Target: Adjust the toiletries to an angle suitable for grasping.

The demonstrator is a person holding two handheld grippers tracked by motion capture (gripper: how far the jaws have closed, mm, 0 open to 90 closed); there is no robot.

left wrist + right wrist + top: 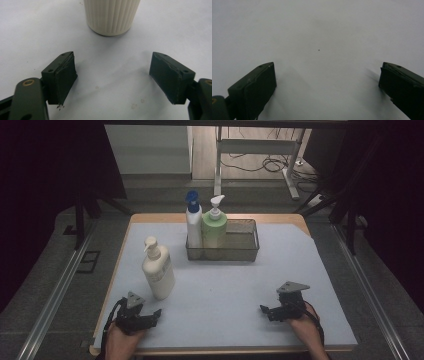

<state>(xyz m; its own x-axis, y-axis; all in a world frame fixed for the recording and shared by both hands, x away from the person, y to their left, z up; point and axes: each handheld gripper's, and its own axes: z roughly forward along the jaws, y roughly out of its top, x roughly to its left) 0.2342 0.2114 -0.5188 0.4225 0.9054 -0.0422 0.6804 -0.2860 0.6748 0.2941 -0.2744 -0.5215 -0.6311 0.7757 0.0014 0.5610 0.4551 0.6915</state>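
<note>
We are resting the left gripper [112, 75], jaws wide, just short of the cream pump bottle [158, 270] — likely grasping it next for the mesh basket [250, 251] — while the right gripper [272, 310] is sitting wide open too

two bottles [194, 220] in mesh basket [247, 251]

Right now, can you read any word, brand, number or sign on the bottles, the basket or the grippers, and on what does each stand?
No text can be read.
Cream pump bottle: a pale label patch on its front, too small and blurred to read.
Blue-capped white bottle: no print can be made out.
Green pump bottle: no print can be made out.
Mesh basket: no marking.
Left gripper and right gripper: plain fingers.
</note>
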